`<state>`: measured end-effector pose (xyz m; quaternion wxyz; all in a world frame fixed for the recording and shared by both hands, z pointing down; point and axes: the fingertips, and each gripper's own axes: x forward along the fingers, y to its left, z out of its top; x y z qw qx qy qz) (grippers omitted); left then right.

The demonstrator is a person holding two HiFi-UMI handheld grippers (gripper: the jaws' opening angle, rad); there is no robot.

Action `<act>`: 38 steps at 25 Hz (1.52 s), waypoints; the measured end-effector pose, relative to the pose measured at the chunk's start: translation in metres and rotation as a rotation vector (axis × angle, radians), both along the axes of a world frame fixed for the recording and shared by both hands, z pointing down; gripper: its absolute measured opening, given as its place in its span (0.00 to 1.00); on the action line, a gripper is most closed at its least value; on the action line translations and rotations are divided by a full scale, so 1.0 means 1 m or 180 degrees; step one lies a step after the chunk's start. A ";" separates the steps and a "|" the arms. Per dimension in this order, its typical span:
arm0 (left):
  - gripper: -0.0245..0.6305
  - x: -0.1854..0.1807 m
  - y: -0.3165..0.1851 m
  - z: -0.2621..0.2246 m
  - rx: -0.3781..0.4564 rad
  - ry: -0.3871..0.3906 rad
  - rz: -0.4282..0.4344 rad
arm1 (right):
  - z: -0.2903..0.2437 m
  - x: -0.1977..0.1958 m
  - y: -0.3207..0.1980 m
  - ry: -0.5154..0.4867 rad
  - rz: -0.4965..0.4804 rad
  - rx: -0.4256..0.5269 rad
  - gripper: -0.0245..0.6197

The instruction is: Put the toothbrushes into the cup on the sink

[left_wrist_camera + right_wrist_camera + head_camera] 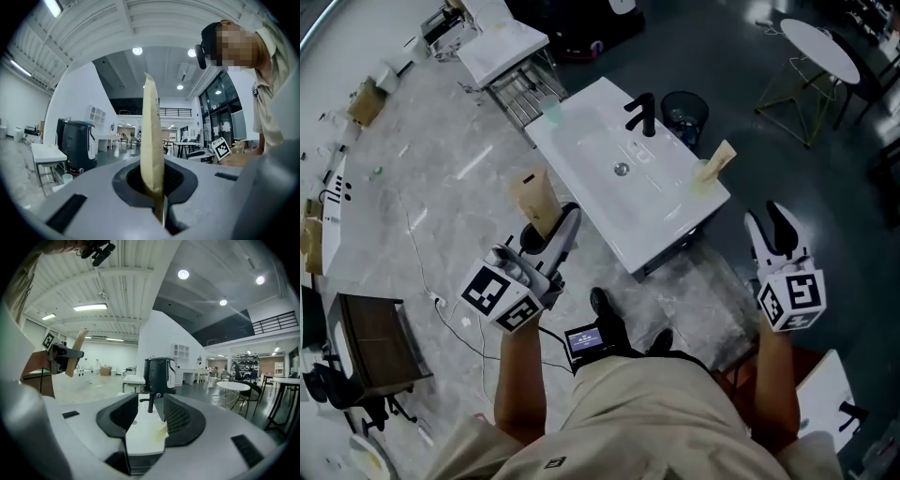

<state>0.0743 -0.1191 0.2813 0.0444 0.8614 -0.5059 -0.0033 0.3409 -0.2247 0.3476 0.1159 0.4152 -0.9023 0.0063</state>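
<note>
Left gripper view has the left gripper (157, 199) clamped on a flat tan toothbrush (152, 140), held upright just beside the sink (591, 150); the right gripper (773, 234) hangs wide, nothing in it. Best carry it over the cup (705, 178) at the sink's corner and lower it end-first; a second toothbrush (719, 157) leans inside.

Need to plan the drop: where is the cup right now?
Head view: the cup stands on the corner of the sink nearest the right gripper, to the right of the black faucet.
</note>
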 end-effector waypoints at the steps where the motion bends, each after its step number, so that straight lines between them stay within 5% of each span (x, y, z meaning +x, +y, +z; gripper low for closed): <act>1: 0.04 -0.002 0.005 -0.005 0.0027 -0.0005 -0.0028 | 0.000 -0.003 0.006 -0.0009 -0.0037 -0.0013 0.30; 11: 0.04 -0.081 0.043 -0.032 0.0237 0.0040 -0.0195 | 0.021 -0.087 0.072 0.0125 -0.0368 -0.0219 0.30; 28: 0.04 -0.359 0.082 -0.041 0.0288 0.0188 0.0202 | 0.000 -0.377 0.138 0.0162 -0.0099 -0.0166 0.30; 38: 0.04 -0.403 0.049 -0.022 0.0227 0.0383 0.0433 | 0.002 -0.411 0.141 0.0310 0.0138 -0.0222 0.30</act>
